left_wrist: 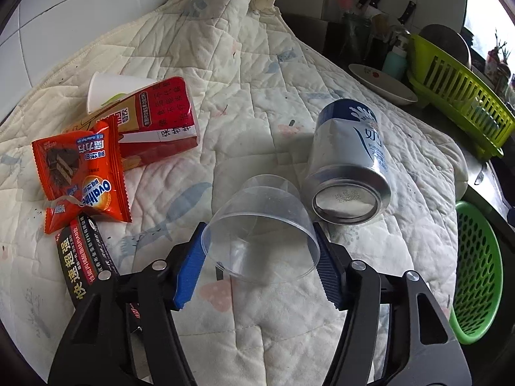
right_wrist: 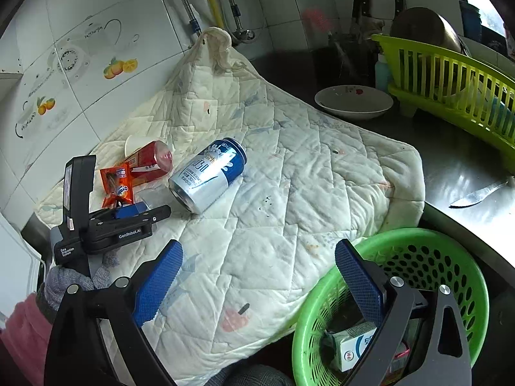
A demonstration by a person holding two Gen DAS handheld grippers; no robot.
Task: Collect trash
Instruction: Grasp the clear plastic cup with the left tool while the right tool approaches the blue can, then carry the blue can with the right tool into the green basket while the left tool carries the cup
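Note:
My left gripper (left_wrist: pixel 260 257) is shut on a clear plastic cup (left_wrist: pixel 262 225) lying on its side on the quilted cloth (left_wrist: pixel 257 96); both blue pads press its rim. A blue and white can (left_wrist: pixel 351 164) lies just right of it and shows in the right wrist view (right_wrist: pixel 209 175). At left lie an orange Ovaltine wrapper (left_wrist: pixel 83 173), a red packet (left_wrist: pixel 161 122), a white paper cup (left_wrist: pixel 109 91) and a black box (left_wrist: pixel 80 260). My right gripper (right_wrist: pixel 257 276) is open and empty, its right finger over the green basket (right_wrist: pixel 428 257), which holds a small carton (right_wrist: pixel 354 347).
A white bowl (right_wrist: pixel 354 101), a yellow-green dish rack (right_wrist: pixel 450 77) and a knife (right_wrist: pixel 476 196) sit on the dark counter to the right. Knives hang on the tiled wall behind. The left gripper body (right_wrist: pixel 106 228) shows in the right wrist view.

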